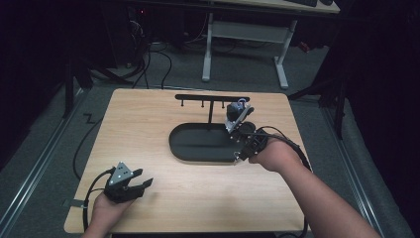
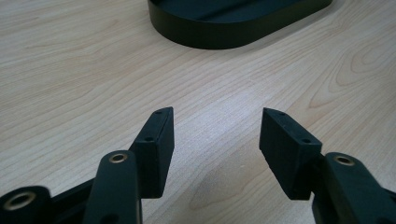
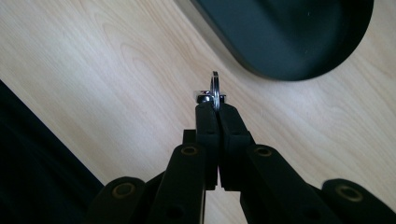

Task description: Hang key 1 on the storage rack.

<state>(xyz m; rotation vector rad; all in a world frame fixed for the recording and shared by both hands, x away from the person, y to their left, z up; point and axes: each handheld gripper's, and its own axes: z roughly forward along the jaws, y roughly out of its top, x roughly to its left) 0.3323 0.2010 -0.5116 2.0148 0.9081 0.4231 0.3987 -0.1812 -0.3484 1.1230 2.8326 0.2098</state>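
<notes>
The right gripper [image 3: 215, 106] is clamped on a metal ring [image 3: 215, 88] that juts edge-on from its tips; the right hand [image 1: 273, 154] holds it above the surface [image 3: 116, 65], beside the black tray [image 3: 289, 37].

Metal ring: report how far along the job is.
Done: the right gripper has shut on the ring, clear of the table. In hand: carrying it beside the black tray. Left: likely hanging it on the stand's bar. The left gripper waits open.
</notes>
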